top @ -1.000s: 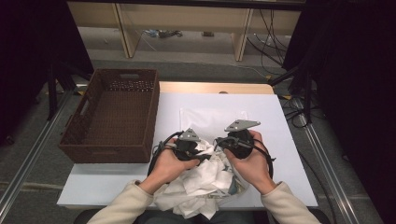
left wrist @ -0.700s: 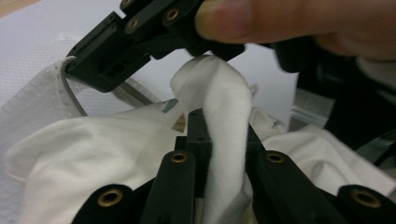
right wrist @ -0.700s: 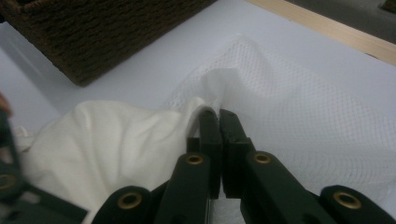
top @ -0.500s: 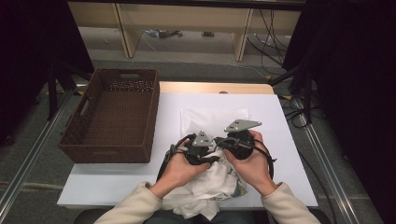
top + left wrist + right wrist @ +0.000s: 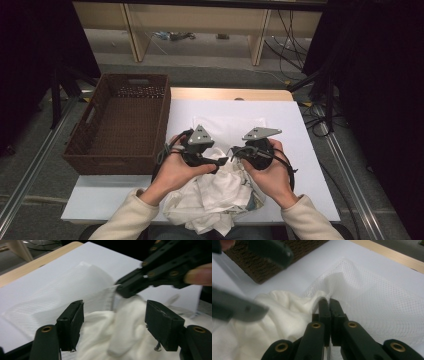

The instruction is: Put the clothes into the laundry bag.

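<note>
Fig.: I'm pinching the mesh laundry bag's (image 5: 372,305) mouth edge w/ my right gripper (image 5: 329,305), jaws clamped on it, to anchor the opening. My left gripper (image 5: 113,327), jaws having just been opening wide, is straddling the white garment (image 5: 120,340) w/o gripping it. Garment's bunched at the table's (image 5: 305,140) near edge; wicker basket (image 5: 125,125) is waiting at left.

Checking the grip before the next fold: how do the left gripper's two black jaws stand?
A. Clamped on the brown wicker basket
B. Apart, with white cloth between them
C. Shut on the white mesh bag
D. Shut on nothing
B: the left gripper shows its jaws apart, the crumpled white cloth lying loose between them, having just been opening.
</note>
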`<state>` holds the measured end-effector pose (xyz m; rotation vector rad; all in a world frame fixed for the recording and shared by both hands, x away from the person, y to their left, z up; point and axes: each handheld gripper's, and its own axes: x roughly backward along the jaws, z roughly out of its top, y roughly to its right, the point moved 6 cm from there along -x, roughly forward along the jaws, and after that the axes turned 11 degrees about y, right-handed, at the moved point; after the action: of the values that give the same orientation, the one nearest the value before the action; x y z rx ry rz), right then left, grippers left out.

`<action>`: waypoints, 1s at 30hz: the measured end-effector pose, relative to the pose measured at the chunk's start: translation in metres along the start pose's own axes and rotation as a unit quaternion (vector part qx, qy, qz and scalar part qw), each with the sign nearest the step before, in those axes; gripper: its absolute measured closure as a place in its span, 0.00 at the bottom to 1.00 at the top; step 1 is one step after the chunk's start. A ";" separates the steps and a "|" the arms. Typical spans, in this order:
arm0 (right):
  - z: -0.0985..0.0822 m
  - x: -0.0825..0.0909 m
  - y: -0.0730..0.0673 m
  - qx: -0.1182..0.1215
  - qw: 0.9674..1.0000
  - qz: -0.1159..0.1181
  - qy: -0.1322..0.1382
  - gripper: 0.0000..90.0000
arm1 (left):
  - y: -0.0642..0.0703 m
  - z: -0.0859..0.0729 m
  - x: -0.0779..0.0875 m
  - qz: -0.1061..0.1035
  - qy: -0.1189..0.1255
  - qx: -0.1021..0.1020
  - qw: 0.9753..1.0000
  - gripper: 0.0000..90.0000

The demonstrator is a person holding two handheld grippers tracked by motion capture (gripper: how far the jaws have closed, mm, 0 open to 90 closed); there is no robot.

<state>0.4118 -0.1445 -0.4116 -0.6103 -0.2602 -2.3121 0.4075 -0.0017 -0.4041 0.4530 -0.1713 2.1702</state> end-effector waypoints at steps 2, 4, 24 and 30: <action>0.000 0.000 -0.001 -0.004 1.000 0.002 -0.003 1.00 | -0.007 -0.011 -0.006 -0.008 -0.014 0.017 1.000 0.31; 0.000 0.000 -0.001 -0.011 1.000 0.000 -0.006 1.00 | -0.012 -0.023 -0.016 -0.014 -0.029 0.047 0.998 0.30; -0.005 -0.005 -0.007 0.002 1.000 0.003 -0.017 1.00 | 0.000 -0.056 -0.048 -0.030 -0.090 0.045 0.995 0.84; -0.001 -0.001 -0.002 -0.006 1.000 -0.001 -0.007 1.00 | 0.019 -0.033 -0.032 -0.028 -0.055 0.009 0.998 0.90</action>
<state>0.4114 -0.1429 -0.4128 -0.6333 -0.2549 -2.3142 0.4012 -0.0276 -0.4465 0.5824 -0.1978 2.0947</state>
